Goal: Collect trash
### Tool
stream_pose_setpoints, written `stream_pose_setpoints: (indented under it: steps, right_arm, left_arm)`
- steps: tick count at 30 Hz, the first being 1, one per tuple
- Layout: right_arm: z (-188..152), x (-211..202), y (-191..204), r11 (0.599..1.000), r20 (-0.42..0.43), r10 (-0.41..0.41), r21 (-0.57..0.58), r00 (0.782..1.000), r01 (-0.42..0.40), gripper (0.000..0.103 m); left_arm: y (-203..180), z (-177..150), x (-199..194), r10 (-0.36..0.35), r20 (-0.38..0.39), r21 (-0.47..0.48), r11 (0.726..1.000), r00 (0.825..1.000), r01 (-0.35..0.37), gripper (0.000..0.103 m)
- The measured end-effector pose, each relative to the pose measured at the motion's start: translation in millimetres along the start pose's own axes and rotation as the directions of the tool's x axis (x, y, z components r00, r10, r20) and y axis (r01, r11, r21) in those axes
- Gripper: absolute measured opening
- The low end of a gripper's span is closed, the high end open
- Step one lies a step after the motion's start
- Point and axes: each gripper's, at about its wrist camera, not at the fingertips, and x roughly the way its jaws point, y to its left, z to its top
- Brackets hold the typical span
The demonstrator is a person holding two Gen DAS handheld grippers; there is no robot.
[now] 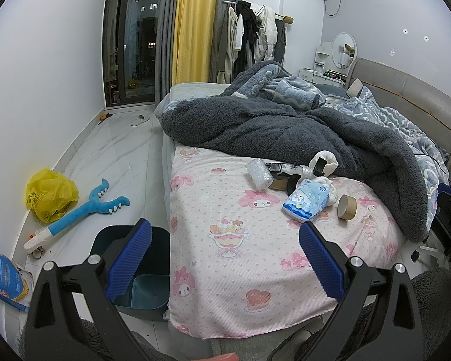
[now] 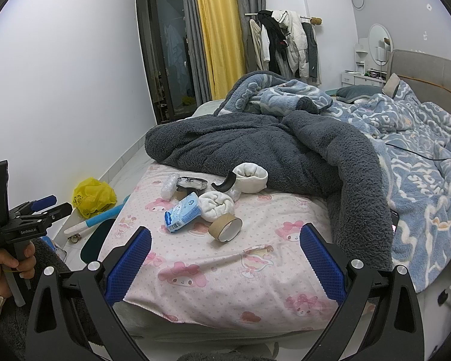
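Note:
Trash lies in a cluster on the pink-printed bed sheet (image 1: 225, 210): a cardboard tape core (image 1: 347, 207) (image 2: 225, 227), a blue tissue pack (image 1: 306, 201) (image 2: 183, 212), a clear bubble-wrap roll (image 1: 258, 173) (image 2: 170, 186), a second tape core (image 1: 278, 183) and rolled white socks (image 2: 218, 206) (image 2: 251, 178). A dark teal bin (image 1: 141, 270) stands on the floor beside the bed. My left gripper (image 1: 225, 255) is open and empty over the bed's near edge. My right gripper (image 2: 225, 258) is open and empty, short of the tape core. The left gripper also shows in the right wrist view (image 2: 49, 204).
A dark grey fleece blanket (image 1: 285, 123) and a blue patterned quilt (image 2: 421, 156) are heaped behind the trash. On the floor lie a yellow plastic bag (image 1: 49, 194), a blue toy grabber (image 1: 84, 210) and a printed bag (image 1: 6, 276). A clothes rack (image 1: 252, 36) stands at the back.

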Motion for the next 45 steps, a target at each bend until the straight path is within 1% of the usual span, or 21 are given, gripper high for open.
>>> stream_pose_setpoints:
  steps: [14,18,21,22,24,27,29,30,32,33,34,36,37,38,41,45]
  right_arm:
    - [1.5,-1.7,-1.0,1.000,0.002,-0.004,0.001,1.000,0.004,0.100]
    - [2.2,0.3,-0.6,1.000,-0.014,-0.016,0.002,1.000,0.016,0.100]
    - [4.0,3.9,1.8,0.999,-0.039,-0.025,-0.029,0.999,0.024,0.100]
    - [6.7,4.8,3.8,0.998,-0.040,-0.035,-0.044,0.999,0.033,0.100]
    - [11.3,6.5,4.9,0.998,-0.036,-0.030,-0.050,0.999,0.028,0.100]
    - [18.4,17.7,5.2,0.998,-0.044,0.035,-0.054,0.998,-0.038,0.100]
    - [21.8,26.9,7.7,0.996,-0.055,0.055,-0.070,0.997,-0.059,0.100]
    - [23.4,30.6,9.0,0.994,-0.057,0.068,-0.078,0.996,-0.073,0.100]
    - [26.4,40.3,10.5,0.991,-0.060,0.097,-0.090,0.994,-0.102,0.100]
    - [26.7,45.6,10.9,0.989,-0.066,0.109,-0.093,0.992,-0.115,0.100]
    - [26.2,54.2,10.7,0.987,-0.077,0.120,-0.098,0.990,-0.127,0.100]
    - [22.5,72.9,10.0,0.984,-0.118,0.125,-0.115,0.985,-0.139,0.100]
    - [20.1,79.8,9.9,0.982,-0.136,0.123,-0.124,0.983,-0.140,0.100]
    - [16.7,88.0,9.3,0.980,-0.159,0.123,-0.134,0.980,-0.145,0.100]
    - [8.9,108.6,9.3,0.970,-0.221,0.134,-0.169,0.966,-0.173,0.100]
    - [3.4,124.3,4.6,0.963,-0.251,0.156,-0.178,0.955,-0.204,0.100]
  left_arm:
    - [-0.1,0.2,-0.1,-0.003,0.000,0.000,1.000,1.000,0.003,0.100]
    - [0.5,-7.4,7.6,-0.010,-0.004,0.001,1.000,1.000,0.010,0.100]
    - [-4.6,-2.3,7.7,-0.015,-0.011,0.015,1.000,1.000,0.015,0.100]
    - [-6.6,-1.5,9.1,-0.016,-0.012,0.027,0.999,1.000,0.017,0.100]
    - [-12.3,0.2,8.2,-0.028,-0.019,0.049,0.998,0.999,0.029,0.100]
    - [-10.9,7.0,6.1,-0.077,-0.013,0.029,0.997,0.997,0.077,0.100]
    - [-11.6,11.4,7.2,-0.106,-0.020,0.034,0.994,0.994,0.107,0.100]
    - [-12.5,13.0,8.7,-0.117,-0.022,0.046,0.992,0.993,0.118,0.100]
    - [-16.6,15.1,13.6,-0.111,-0.020,0.084,0.990,0.994,0.112,0.100]
    - [-18.4,15.6,16.8,-0.126,-0.025,0.100,0.987,0.992,0.128,0.100]
    - [-21.0,15.7,22.0,-0.143,-0.036,0.123,0.982,0.989,0.146,0.100]
    - [-26.3,14.2,33.6,-0.138,-0.041,0.174,0.974,0.990,0.143,0.100]
    - [-28.1,14.1,39.9,-0.150,-0.053,0.189,0.969,0.987,0.157,0.100]
    - [-29.5,14.5,46.7,-0.174,-0.073,0.199,0.962,0.982,0.185,0.100]
    - [-31.2,15.9,60.6,-0.225,-0.093,0.225,0.944,0.970,0.240,0.099]
    - [-32.0,18.5,80.3,-0.293,-0.118,0.235,0.920,0.949,0.313,0.099]
